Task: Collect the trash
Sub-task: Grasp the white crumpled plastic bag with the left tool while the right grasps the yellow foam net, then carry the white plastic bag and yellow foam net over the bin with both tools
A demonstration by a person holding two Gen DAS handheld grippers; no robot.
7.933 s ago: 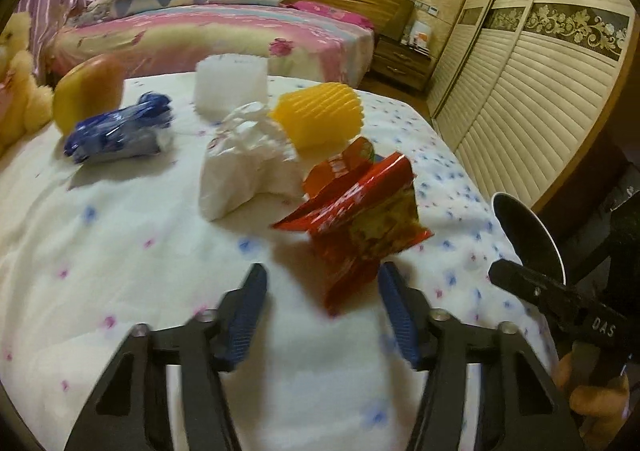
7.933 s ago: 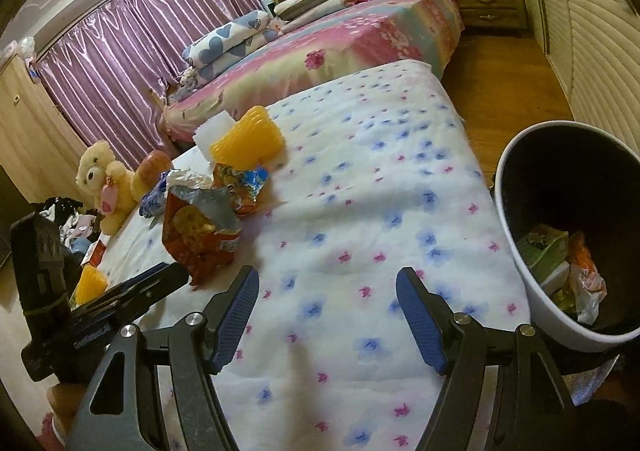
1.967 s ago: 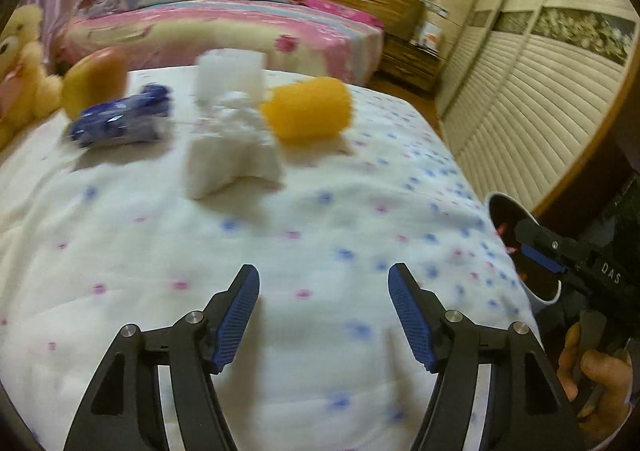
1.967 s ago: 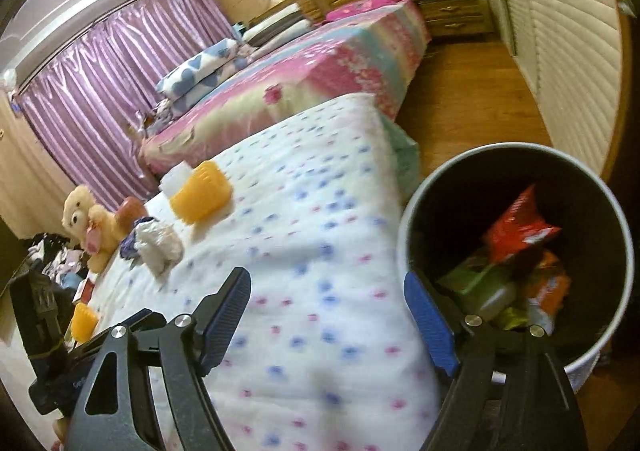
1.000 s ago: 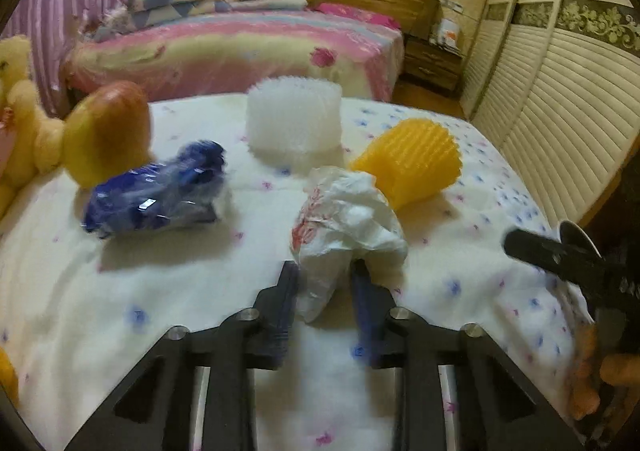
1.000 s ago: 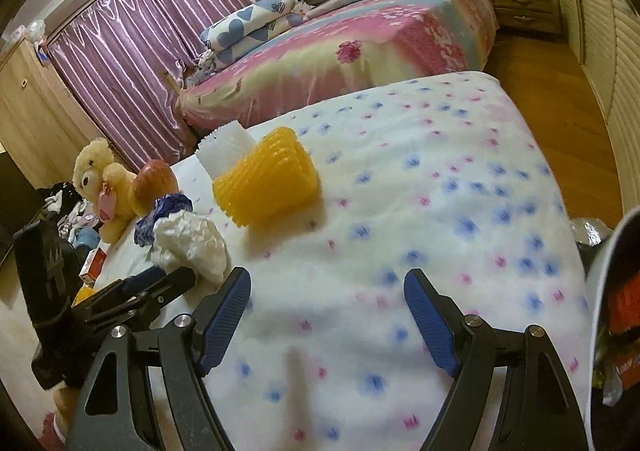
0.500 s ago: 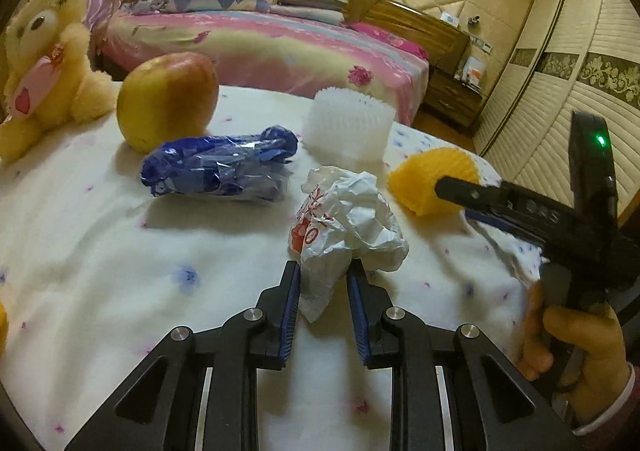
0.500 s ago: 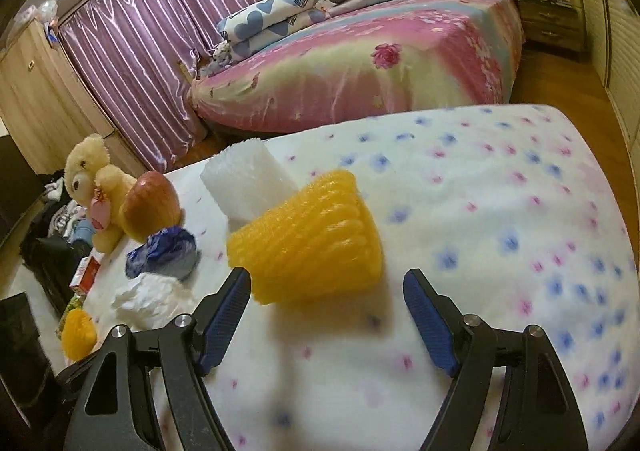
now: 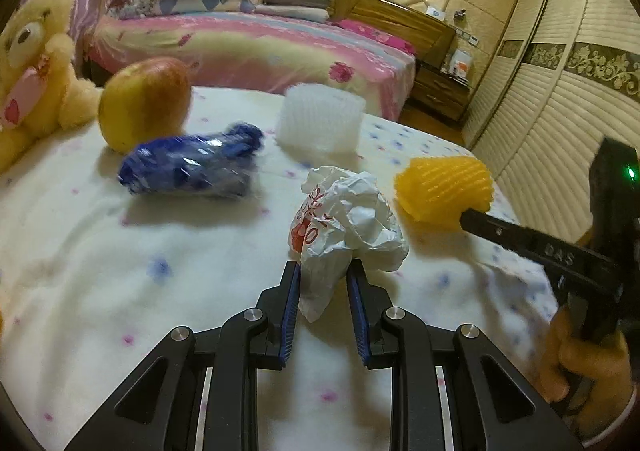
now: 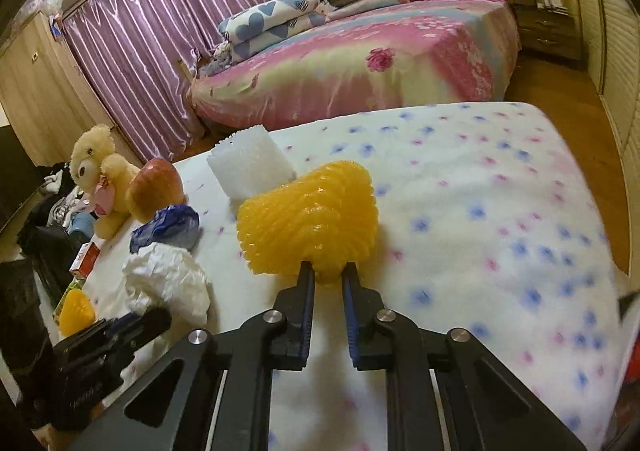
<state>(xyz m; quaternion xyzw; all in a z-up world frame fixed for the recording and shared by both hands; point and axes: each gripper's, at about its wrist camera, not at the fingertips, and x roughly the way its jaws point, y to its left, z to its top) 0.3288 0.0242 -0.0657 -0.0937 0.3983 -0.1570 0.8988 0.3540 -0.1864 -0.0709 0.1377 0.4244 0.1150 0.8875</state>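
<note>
Left wrist view: left gripper (image 9: 323, 277) is clamped on the low end of the crumpled white paper bag (image 9: 347, 217), which sits mid-bed.
Right wrist view: right gripper (image 10: 328, 275) has just snapped closed and pinches the near end of the yellow foam fruit net (image 10: 308, 222).
Bed top: white flowered blanket (image 9: 120, 271) carries it all.
Further back: blue plastic wrapper (image 9: 190, 167), white foam net (image 9: 320, 119), apple (image 9: 144, 103).
Left edge: teddy bear (image 9: 30, 67).
Right hand (image 9: 588, 367): grips the handle near the right edge.
</note>
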